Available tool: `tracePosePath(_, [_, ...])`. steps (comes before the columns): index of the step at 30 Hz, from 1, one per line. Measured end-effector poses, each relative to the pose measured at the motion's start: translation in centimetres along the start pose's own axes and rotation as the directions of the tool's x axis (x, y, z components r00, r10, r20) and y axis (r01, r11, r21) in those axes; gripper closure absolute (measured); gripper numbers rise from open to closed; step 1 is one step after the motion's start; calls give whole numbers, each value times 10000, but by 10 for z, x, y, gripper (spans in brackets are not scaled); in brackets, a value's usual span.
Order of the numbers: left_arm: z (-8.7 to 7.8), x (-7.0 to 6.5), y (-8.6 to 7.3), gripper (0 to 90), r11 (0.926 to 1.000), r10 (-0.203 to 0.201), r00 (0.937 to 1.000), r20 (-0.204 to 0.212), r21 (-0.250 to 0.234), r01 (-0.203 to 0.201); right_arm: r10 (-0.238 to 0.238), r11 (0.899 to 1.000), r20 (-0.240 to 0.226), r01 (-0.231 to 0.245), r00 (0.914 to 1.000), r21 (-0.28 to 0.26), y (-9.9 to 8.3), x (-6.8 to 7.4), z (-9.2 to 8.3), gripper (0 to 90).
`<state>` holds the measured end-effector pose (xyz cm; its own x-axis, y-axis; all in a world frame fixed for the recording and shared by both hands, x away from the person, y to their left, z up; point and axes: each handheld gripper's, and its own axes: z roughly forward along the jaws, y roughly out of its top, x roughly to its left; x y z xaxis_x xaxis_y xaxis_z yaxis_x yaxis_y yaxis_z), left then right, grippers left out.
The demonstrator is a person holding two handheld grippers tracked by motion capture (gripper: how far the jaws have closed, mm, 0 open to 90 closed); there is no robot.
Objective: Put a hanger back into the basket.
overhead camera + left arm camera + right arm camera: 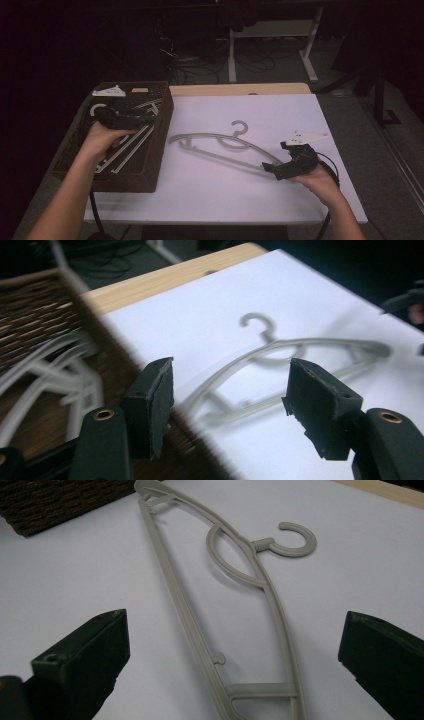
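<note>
A grey plastic hanger [225, 147] lies flat in the middle of the white table top [225, 195], its hook pointing to the far side. My right gripper [276, 159] is at the hanger's right end. In the right gripper view its jaws stand wide open [235, 625], one on each side of the hanger [176, 596], and neither touches it. My left gripper [142, 118] hovers over the brown wicker basket [162, 135] at the left. Its jaws are open with nothing between them [230, 375]. Beyond them the hanger [330, 343] shows blurred.
Several white hangers [125, 150] lie inside the basket [40, 315], whose corner also shows in the right gripper view [50, 500]. A bare wooden strip [240, 89] runs along the table's far edge. Desk legs and cables stand on the dark floor behind.
</note>
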<state>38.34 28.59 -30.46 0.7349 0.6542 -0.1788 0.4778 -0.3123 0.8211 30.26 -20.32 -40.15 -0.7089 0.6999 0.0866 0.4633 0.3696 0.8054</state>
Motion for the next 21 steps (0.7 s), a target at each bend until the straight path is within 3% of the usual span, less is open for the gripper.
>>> tracePosePath(8, [38,-39,9,328,9990,455,9941,984,-20,-455,-18,10000,-21,18,10000,7,0,0,0,0])
tracePosePath(13, [60,-62,10,331,9973,738,9912,1103,-66,-735,-14,10000,-43,14,10000,43,0,0,0,0])
tracePosePath(17, [81,-71,8,453,9961,856,9910,1034,119,-873,-49,10000,-42,49,10000,19,-1,0,0,0])
tracePosePath(21, [103,-72,5,604,9954,809,9938,761,450,-845,-54,10000,-63,54,10000,47,-1,1,0,0])
